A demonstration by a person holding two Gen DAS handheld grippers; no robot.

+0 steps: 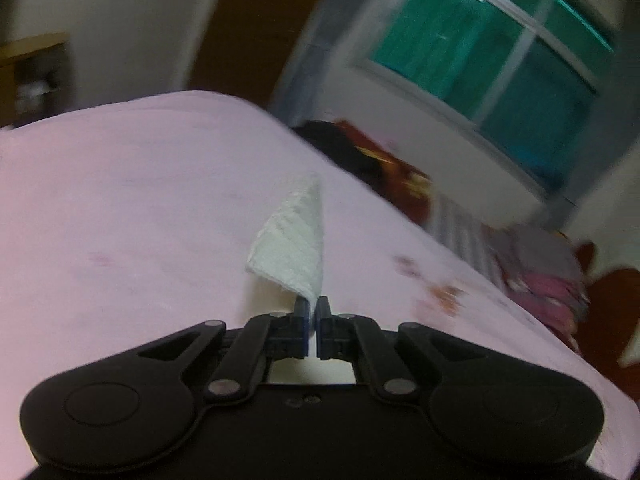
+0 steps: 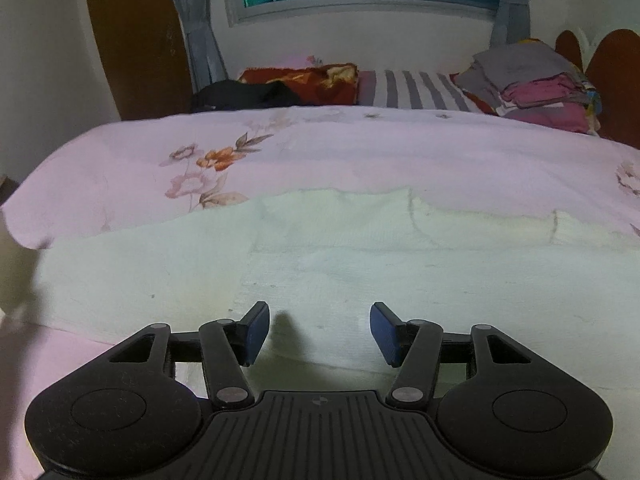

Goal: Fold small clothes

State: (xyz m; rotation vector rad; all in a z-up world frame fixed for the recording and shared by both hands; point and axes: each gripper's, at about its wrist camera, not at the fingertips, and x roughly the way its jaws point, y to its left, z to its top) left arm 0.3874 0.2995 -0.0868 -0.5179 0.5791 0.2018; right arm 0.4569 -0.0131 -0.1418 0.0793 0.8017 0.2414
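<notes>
Looking along the left tongs (image 1: 313,312): jaws clenched on a corner of the white cloth (image 1: 294,240). The pinched piece stands up off the bed (image 1: 120,200) as a narrow folded triangle, its long axis running away from the tongs, tip pointing toward the far edge of the bed. Picture is blurred and tilted. Pink bedsheet fills the lower half; a window (image 1: 480,60) sits at upper right, and a stack of folded clothes (image 1: 552,280) lies off the bed's right edge.

Looking along the right tongs (image 2: 319,332): jaws released, standing about half apart, nothing between the blue pads (image 2: 256,332). They hover over the near part of the white cloth (image 2: 360,264), which lies spread flat on the bed (image 2: 360,148), long axis running left to right along the near edge. Cannot tell whether the pads touch the fabric. The cloth's left end blurs near the bed's left edge. Floral print (image 2: 216,160) shows on the sheet beyond the cloth. Folded clothes (image 2: 536,88) sit past the far right corner.
</notes>
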